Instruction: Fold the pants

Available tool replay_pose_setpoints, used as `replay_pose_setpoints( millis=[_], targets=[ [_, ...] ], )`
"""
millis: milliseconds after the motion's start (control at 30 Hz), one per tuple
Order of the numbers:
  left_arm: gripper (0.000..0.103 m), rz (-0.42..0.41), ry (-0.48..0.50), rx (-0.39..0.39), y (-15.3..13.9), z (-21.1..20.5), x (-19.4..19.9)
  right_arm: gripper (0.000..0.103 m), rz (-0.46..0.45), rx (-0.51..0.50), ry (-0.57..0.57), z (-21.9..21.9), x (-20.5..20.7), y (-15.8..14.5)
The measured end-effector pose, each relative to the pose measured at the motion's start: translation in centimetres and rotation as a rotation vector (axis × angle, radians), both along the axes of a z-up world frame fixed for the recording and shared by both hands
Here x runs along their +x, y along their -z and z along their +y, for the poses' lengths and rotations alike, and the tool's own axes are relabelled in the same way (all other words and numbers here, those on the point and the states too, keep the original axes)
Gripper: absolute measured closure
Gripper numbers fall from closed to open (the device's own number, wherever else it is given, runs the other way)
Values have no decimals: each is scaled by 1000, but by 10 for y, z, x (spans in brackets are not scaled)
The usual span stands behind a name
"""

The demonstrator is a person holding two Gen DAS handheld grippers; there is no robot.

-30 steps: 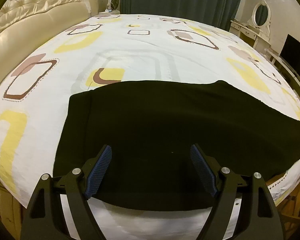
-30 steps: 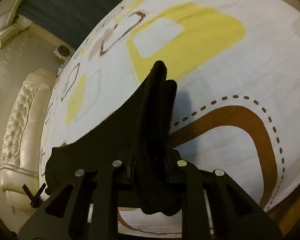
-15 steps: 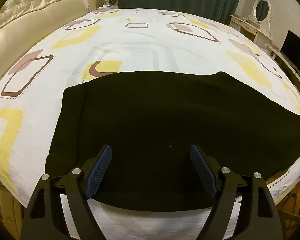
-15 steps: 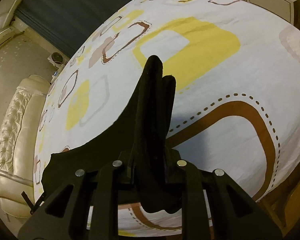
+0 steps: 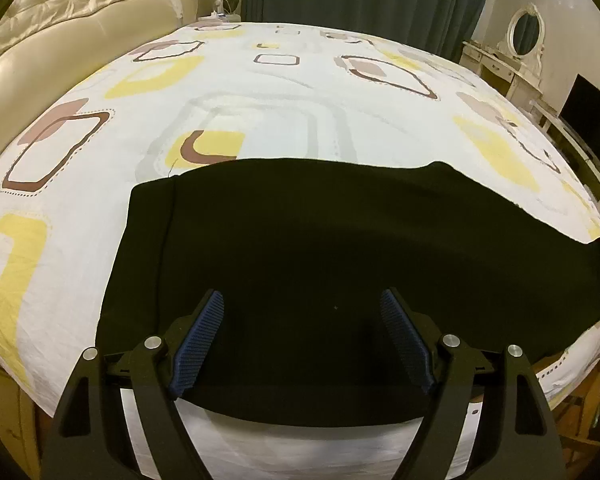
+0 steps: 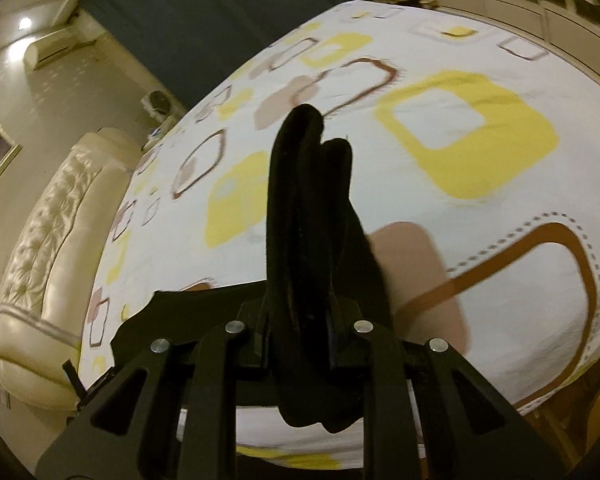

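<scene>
right gripper (image 6: pixel 300 336) tilted down, fingers clamping bunched black pants (image 6: pixel 308 216).

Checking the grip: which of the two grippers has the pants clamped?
The right gripper: its jaws pinch a bunched fold of the pants. The left gripper hangs open above them.

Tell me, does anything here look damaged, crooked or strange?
Nothing stands out. The black pants lie flat on the bedsheet; the right tool is shut on their bunched end, and the left tool is open above them.

Wide-open left claw (image 5: pixel 302 312) over black pants (image 5: pixel 340 248) on patterned bedsheet (image 5: pixel 260 92).
</scene>
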State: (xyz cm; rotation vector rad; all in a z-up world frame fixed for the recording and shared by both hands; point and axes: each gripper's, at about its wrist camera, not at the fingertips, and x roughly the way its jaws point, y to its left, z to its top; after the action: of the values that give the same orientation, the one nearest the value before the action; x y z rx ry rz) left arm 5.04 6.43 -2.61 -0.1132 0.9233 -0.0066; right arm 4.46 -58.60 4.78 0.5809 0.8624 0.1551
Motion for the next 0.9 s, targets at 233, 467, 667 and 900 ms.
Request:
replay_pose_setpoints(
  millis=[233,467,667,900],
  targets=[
    [23,-15,0,-2,-6,0,0,85,-24,-35,-70,61,9,-15],
    [23,-20,-8,-21,-9,0,0,85,-19,-65,-102,113,16,-13],
    [23,-33,-3,-30,-15,-2,-2,85,-1,-119,-126,157,22,0],
    [23,-41,7,-35,-18,-5,-3,85,35,-178,-171,204,33,30]
  ],
)
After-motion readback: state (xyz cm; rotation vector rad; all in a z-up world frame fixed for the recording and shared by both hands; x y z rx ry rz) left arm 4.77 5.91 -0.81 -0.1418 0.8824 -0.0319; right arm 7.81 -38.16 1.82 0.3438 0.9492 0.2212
